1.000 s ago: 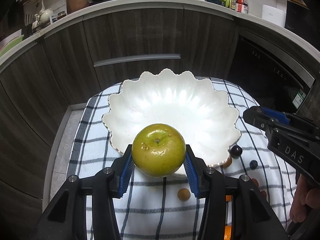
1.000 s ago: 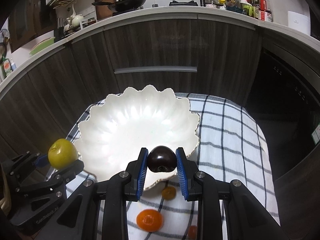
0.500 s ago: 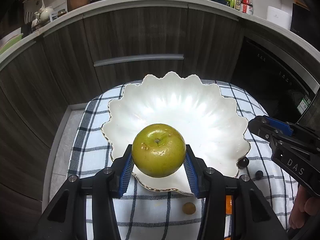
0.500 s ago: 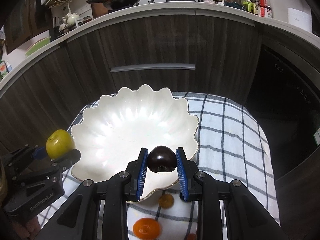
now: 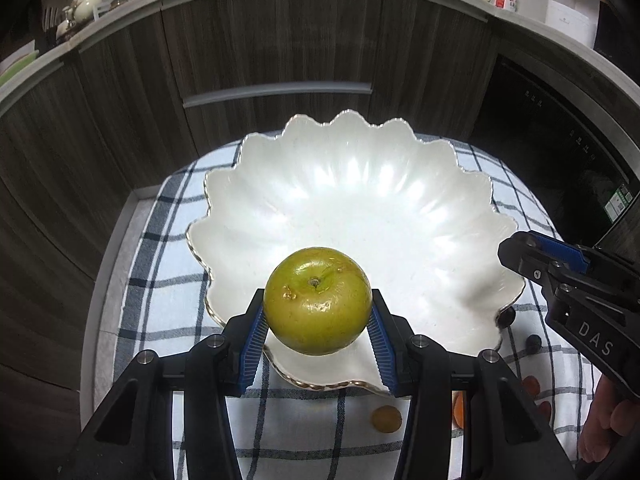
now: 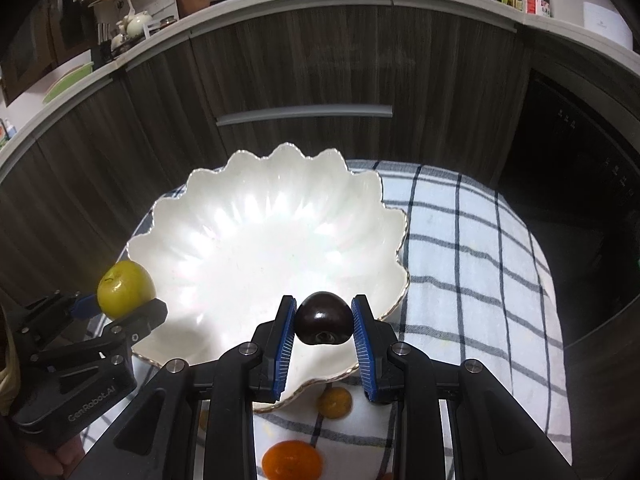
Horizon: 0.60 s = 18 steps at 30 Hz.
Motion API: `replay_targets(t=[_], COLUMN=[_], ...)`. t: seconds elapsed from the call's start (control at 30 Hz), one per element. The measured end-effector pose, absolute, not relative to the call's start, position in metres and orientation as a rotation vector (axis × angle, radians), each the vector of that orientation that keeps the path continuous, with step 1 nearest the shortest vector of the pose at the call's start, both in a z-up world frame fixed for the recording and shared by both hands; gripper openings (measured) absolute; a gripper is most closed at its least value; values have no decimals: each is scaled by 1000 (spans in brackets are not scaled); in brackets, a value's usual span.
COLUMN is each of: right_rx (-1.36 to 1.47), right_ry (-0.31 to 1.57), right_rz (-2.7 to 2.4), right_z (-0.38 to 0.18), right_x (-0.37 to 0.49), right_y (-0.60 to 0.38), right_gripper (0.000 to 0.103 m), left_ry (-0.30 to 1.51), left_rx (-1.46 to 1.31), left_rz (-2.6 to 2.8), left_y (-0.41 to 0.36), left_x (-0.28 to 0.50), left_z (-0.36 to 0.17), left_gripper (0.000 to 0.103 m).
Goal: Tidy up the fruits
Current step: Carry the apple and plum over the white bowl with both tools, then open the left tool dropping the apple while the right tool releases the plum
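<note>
Left gripper (image 5: 318, 338): its blue ribbed pads clamp a green apple (image 5: 318, 300) on either side at the widest part, stem dimple facing up toward the camera. The apple sits at the tips of the jaws and hangs above the near rim of the white scalloped bowl (image 5: 360, 208), not touching it.

Right gripper (image 6: 323, 340): its jaws are closed on a dark plum (image 6: 323, 322), which is pinched between the forward ends of the pads, likewise above the near edge of the bowl (image 6: 248, 232). In this view the left gripper and its apple (image 6: 126, 289) appear at the bowl's left rim.

The bowl rests on a blue-and-white checked cloth (image 6: 472, 248) and holds no fruit. On the cloth, just in front of the bowl, lie a small brownish-yellow fruit (image 6: 334, 402) and an orange fruit (image 6: 292, 460); two small dark fruits (image 5: 533, 342) lie beside the bowl's right edge. Dark wooden cabinets (image 6: 304, 64) stand behind.
</note>
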State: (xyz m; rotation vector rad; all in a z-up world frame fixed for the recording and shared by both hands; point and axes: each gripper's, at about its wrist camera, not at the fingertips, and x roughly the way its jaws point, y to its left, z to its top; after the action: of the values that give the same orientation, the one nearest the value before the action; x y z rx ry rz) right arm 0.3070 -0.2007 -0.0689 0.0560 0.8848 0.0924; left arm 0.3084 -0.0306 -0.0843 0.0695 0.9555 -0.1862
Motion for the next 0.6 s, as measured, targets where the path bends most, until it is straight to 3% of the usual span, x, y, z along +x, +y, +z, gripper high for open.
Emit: replay_targets(t=[0.33,0.4,0.47,0.53,0.6], right_rx=[75,77,92,97,103], right_ry=[942,949,933,914,895], right_rz=[104,97,94,83,70], right_z=[-82,-82,-78,-73,-69], right_x=[313,314,313,312,311], right_y=[-201,-202,-204,-206,-208], right_gripper=[31,41,63,74,77], left_ry=[993,979,937,921,914], left_rx=[72,61,64,79,84], left_rz=[-183,-175,-159,-153,-145], left_y=[-32,-31,-30,-31,-31], left_x=[308,307,304,304,304], left_z=[-91,-88,-81,-76,-72], left_gripper=[49,73,82,84,88])
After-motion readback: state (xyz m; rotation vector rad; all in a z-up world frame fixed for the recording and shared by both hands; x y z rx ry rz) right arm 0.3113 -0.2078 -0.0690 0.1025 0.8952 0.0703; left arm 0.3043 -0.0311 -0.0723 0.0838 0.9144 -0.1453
